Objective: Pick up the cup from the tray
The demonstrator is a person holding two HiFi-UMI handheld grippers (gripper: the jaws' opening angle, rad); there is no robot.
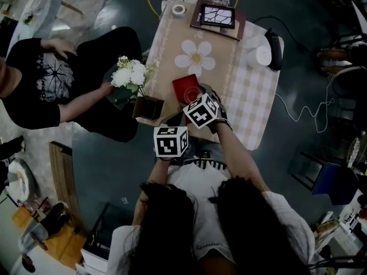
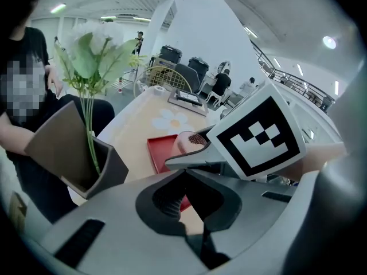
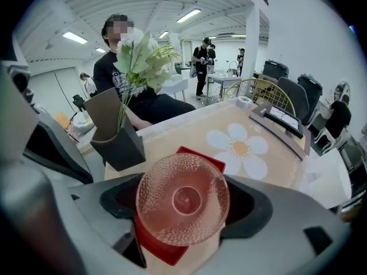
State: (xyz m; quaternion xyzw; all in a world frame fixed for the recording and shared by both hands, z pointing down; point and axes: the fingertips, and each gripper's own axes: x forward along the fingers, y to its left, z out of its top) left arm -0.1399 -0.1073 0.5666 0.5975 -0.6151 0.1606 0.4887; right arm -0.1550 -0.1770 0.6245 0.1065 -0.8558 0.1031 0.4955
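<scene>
A pink, dimpled see-through cup [image 3: 182, 199] stands upright on a small red tray [image 3: 198, 155] near the table's front edge. My right gripper [image 3: 183, 208] reaches down around the cup, one jaw on each side of it. The jaws stand wide, and I see no pad pressing on the cup. In the left gripper view the cup's rim [image 2: 192, 140] peeks out behind a finger [image 2: 192, 160] of the right gripper, under that gripper's marker cube [image 2: 255, 136]. My left gripper [image 2: 186, 179] hovers close behind, shut with nothing held. In the head view the tray [image 1: 184, 86] shows and the cup is hidden.
A dark square vase [image 1: 148, 106] with white flowers [image 1: 129, 73] stands just left of the tray; a seated person's hand rests by it. A daisy print [image 1: 195, 56] marks the tablecloth's middle. A tablet [image 1: 218, 16] and a tape roll [image 1: 179, 9] lie at the far end.
</scene>
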